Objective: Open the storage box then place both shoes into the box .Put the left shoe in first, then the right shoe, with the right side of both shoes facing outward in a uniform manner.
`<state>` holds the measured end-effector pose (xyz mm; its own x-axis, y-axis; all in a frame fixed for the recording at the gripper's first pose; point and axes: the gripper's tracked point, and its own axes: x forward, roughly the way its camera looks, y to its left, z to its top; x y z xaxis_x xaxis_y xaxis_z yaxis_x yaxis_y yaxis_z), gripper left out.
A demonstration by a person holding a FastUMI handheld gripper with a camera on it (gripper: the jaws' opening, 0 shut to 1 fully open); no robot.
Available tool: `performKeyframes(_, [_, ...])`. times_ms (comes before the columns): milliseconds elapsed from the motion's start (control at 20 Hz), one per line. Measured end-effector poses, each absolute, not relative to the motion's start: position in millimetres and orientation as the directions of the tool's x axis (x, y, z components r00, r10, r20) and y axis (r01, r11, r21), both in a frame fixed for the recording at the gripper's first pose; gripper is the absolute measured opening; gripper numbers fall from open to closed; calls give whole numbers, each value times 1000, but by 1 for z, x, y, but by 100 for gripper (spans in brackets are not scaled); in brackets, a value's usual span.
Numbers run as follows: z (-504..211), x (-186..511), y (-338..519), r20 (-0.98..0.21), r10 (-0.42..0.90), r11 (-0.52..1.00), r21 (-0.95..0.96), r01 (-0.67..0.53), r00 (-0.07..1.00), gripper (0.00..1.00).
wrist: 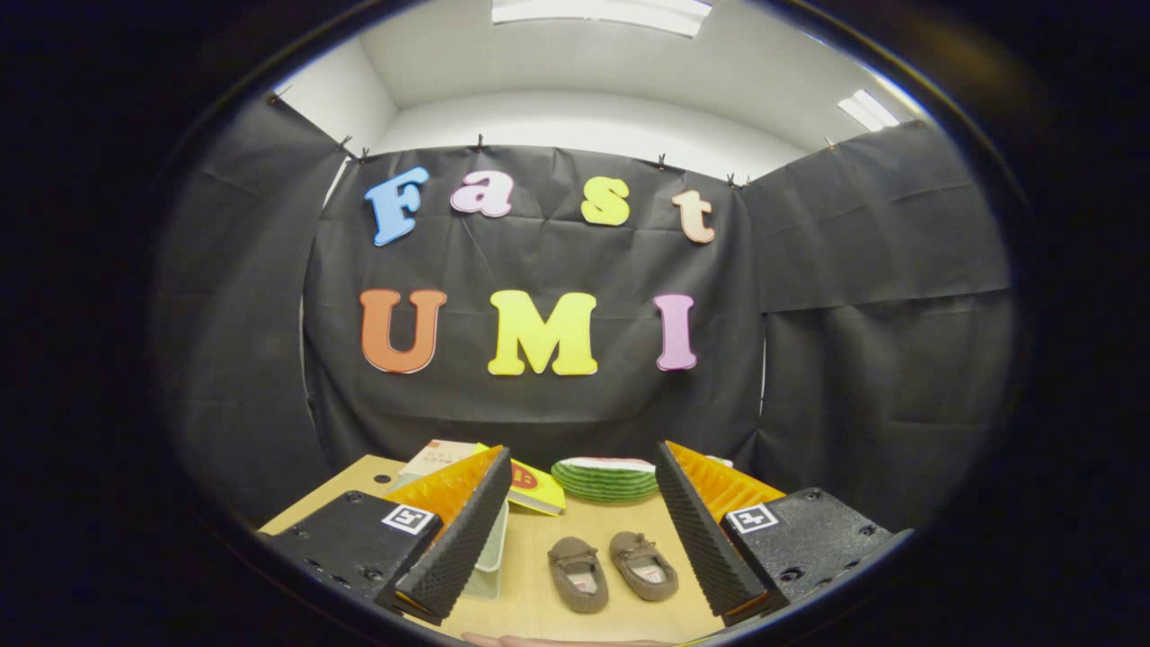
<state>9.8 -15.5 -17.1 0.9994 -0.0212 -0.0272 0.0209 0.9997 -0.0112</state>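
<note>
Claw hangs level above the table, released wide, two brown shoes between its fingers

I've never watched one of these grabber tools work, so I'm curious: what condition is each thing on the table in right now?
Gripper: open, fingers spread wide, holding nothing.
Pair of small brown slip-on shoes: side by side on the wooden table, between the fingers, outside the box.
Clear plastic storage box: beside the left finger, partly hidden; open or shut cannot be told.
Green striped watermelon-slice toy: lying beyond the shoes.
</note>
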Motion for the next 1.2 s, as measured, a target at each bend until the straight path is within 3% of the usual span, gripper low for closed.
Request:
performKeyframes(250, [-39, 30, -13, -82, -15, 1000, -5, 15, 997, 100])
performKeyframes(500, [-88, 73, -8, -214, 15, 1000, 17, -12, 977, 100])
performKeyframes(950, [-156, 140, 29, -375, 199, 978, 126, -163, 905, 100])
performKeyframes(1200, [-202, 165, 59, -480, 422, 902, 311, -300, 769, 95])
